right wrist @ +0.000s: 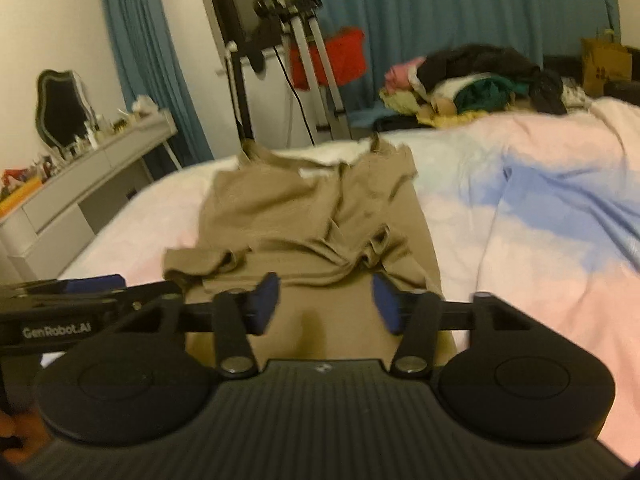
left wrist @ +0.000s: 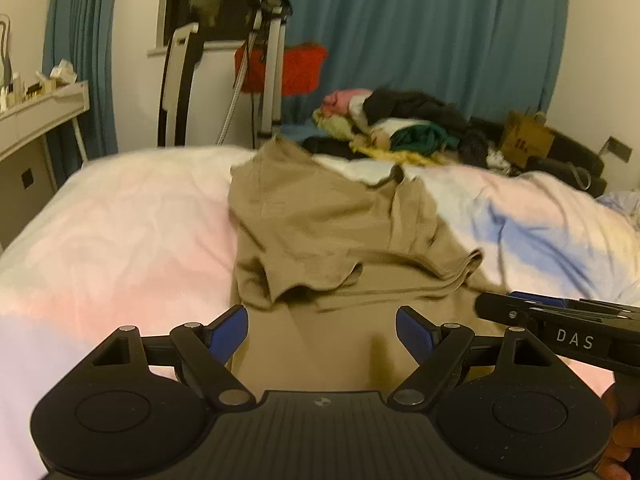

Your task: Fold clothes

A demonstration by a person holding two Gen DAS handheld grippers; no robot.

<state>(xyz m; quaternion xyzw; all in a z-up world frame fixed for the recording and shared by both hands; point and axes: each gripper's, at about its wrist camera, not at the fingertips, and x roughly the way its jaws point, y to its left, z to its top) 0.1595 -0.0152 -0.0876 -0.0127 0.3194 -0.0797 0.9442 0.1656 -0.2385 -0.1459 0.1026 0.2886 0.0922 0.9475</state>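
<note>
The tan shirt lies lengthwise away across the bed, both hand-held grippers spread wide, empty, clothes pile beyond.

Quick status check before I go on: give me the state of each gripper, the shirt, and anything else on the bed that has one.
Left gripper: open, empty, above the shirt's near edge.
Right gripper: open, empty, above the shirt's near edge.
Tan shirt: on the bed, partly folded, sleeves turned inward, wrinkled.
Bed cover: spread out, rumpled.
Pile of clothes: unfolded, heaped at the far end.
Curtains: drawn.
</note>
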